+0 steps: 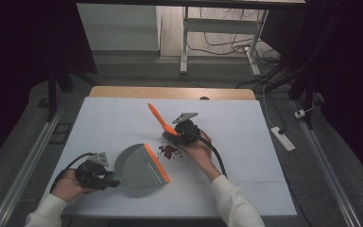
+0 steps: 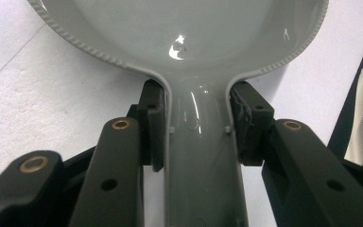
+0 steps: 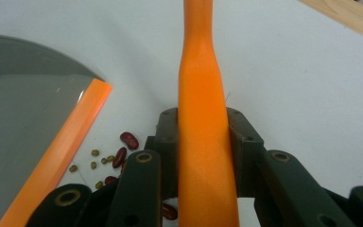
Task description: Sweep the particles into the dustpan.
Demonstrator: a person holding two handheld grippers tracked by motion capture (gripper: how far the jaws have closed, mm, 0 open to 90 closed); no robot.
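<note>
A grey dustpan with an orange front lip lies flat on the white table. My left gripper is shut on its handle, and both pads press the handle's sides just behind the pan. My right gripper is shut on an orange brush handle that slants up and away from it. In the right gripper view the handle runs up between the jaws. A small pile of red and green beans lies just right of the lip, below that gripper.
The white table cover ends at a wooden strip along the far edge. Cables trail from both grippers toward the person's sleeves. A power strip lies on the floor to the right.
</note>
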